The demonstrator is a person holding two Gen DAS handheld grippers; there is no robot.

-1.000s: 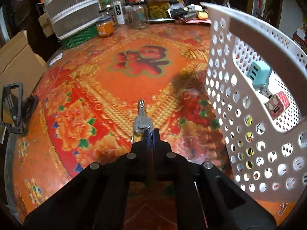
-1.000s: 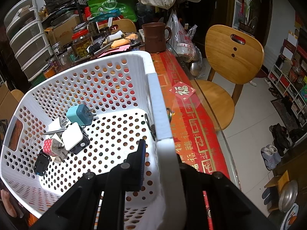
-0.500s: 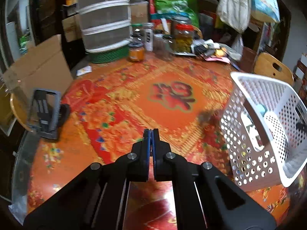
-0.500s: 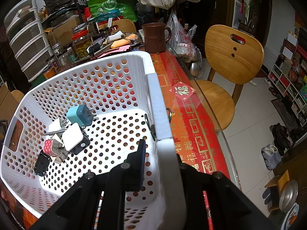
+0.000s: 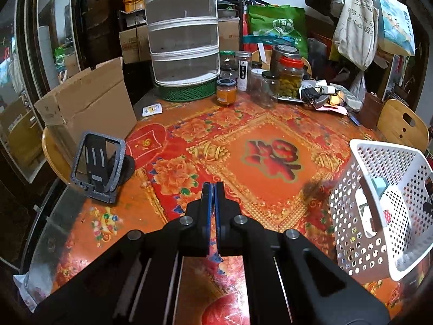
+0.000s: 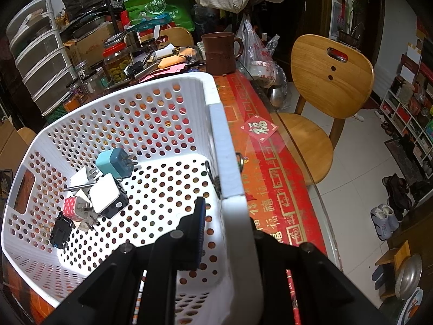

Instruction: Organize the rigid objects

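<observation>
1. Since a second ago the left gripper has come up and back off the table. The key that stuck out of its tips back then doesn't show anymore. Its pads are pressed together, but I can't tell if the key sits between them.
2. Right gripper hasn't budged and is clenched on the side wall of the white basket, one finger inside, the other hidden behind the wall.
3. The basket sits at the right edge of the left view, tipped so its opening faces the middle of the frame. Its long axis runs from the gripped wall, center of the right view, to the handle cutout at far left.
4. The teal charger lies in the left half of the basket with its prongs pointing right.
5. My take: keep the basket tipped and steady, bring the left gripper over the rim and release low, so nothing bounces out.
</observation>
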